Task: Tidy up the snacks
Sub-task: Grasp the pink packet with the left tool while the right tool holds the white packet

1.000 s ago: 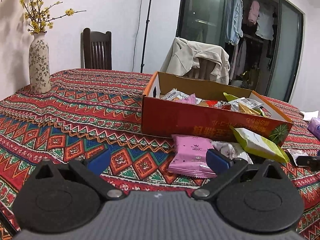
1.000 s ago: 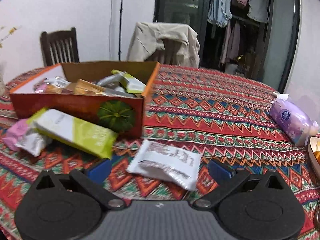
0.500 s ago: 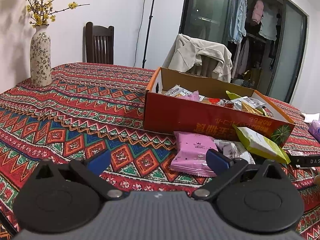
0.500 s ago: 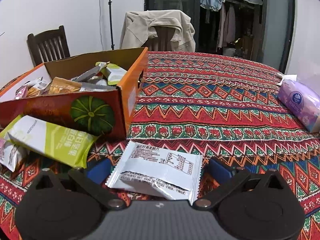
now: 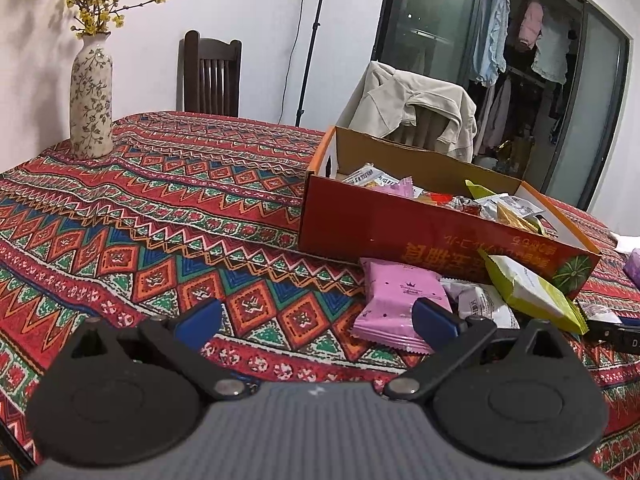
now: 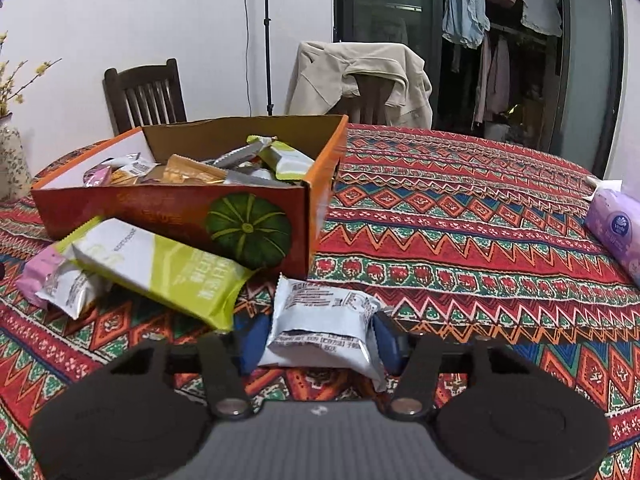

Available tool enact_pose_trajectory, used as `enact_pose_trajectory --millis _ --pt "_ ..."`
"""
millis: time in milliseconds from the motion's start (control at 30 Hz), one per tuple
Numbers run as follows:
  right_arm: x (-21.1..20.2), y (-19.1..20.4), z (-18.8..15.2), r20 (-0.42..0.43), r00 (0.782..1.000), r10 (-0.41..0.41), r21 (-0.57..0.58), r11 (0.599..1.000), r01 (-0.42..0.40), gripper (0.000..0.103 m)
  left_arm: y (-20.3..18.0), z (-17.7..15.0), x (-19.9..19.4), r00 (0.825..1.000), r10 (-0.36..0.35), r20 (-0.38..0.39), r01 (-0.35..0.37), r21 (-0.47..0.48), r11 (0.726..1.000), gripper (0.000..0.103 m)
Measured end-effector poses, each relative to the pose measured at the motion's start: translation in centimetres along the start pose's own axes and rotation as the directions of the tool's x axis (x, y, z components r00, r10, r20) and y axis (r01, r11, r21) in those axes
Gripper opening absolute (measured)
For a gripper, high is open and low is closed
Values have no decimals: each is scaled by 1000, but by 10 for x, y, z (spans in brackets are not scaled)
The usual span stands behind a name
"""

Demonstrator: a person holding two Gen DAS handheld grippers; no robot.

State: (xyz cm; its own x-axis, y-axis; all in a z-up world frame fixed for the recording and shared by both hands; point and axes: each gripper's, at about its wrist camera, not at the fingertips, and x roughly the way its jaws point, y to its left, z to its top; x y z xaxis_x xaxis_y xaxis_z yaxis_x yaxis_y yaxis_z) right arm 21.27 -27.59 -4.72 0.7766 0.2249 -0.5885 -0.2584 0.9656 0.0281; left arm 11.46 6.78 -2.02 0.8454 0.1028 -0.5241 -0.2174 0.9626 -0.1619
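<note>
Box: we found the orange cardboard box [image 6: 180,216] on the patterned tablecloth [image 6: 460,240], open at the top and heaped with snack packets; a green pumpkin was printed on its near wall.
Right gripper: the right gripper [image 6: 320,340] had its blue pads pressed on both sides of the white snack packet [image 6: 320,320]; its jaws had just been closing onto it at a middling width.
White packet place: it sat just in front of the box's near corner, on the cloth.
Left gripper: we noted the left gripper [image 5: 316,316] spread wide over bare cloth with nothing between its fingers; its right fingertip overlapped the pink packet [image 5: 396,304] in view, contact not decidable.
Loose snacks: the green-and-white packet [image 6: 160,268] leaned against the box front, over a small silver-white packet [image 6: 68,288] and the pink one.
Surroundings: we logged a floral vase [image 5: 91,96] with yellow blossoms far left, a purple tissue pack [image 6: 616,232] far right, a dark wooden chair [image 6: 144,96] and a second chair draped with a beige jacket [image 6: 360,76] behind the table.
Obstacles: the green-and-white packet lay just left of the right gripper.
Writing: red box wall carried yellow characters, upside down in the left view; we could not read them, nor the packets' fine print.
</note>
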Motion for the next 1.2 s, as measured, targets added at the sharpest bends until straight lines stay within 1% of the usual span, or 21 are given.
enact_pose_trajectory --millis 133,200,267,400,500,633,767,933,1067,1133,1167,1200 --pt "-13 0 -2 70 997 -13 -3 1000 13 55 -1 0 1 1000 9 -1 -9 6 1000 103" --pt "-17 0 -3 91 996 -18 -7 1000 18 55 -3 0 1 1000 22 -8 -22 12 1000 103" --pt "-20 0 -3 101 995 -13 -9 1000 14 55 -7 1 4 999 39 -30 -38 40 998 103" --pt "-23 0 -3 108 994 4 -11 1000 -3 55 -22 4 11 996 32 -88 -21 126 992 103" --pt "-25 -1 -3 112 994 13 -5 1000 -13 55 -34 11 11 996 39 -77 -26 158 987 103" --pt "-28 -2 -4 129 991 18 -6 1000 -17 55 -48 20 17 997 36 -71 -24 167 986 103" --pt "-32 -2 -6 143 989 24 -12 1000 -23 56 -61 23 37 993 60 -98 -42 181 983 103" --pt "-33 -6 -6 132 991 18 5 1000 -18 56 -70 20 59 984 95 -153 -64 194 979 103" --pt "-32 -7 -6 130 991 20 10 1000 -22 56 -74 15 70 978 124 -168 -88 209 974 103" --pt "-33 -6 -7 133 991 28 2 1000 -29 56 -74 13 71 980 120 -161 -86 203 975 103" --pt "-33 -5 -7 134 991 32 -1 999 -32 57 -74 13 71 980 118 -159 -85 203 975 102" --pt "-33 -5 -6 134 990 34 -2 999 -34 57 -74 13 71 981 113 -158 -80 201 976 99"
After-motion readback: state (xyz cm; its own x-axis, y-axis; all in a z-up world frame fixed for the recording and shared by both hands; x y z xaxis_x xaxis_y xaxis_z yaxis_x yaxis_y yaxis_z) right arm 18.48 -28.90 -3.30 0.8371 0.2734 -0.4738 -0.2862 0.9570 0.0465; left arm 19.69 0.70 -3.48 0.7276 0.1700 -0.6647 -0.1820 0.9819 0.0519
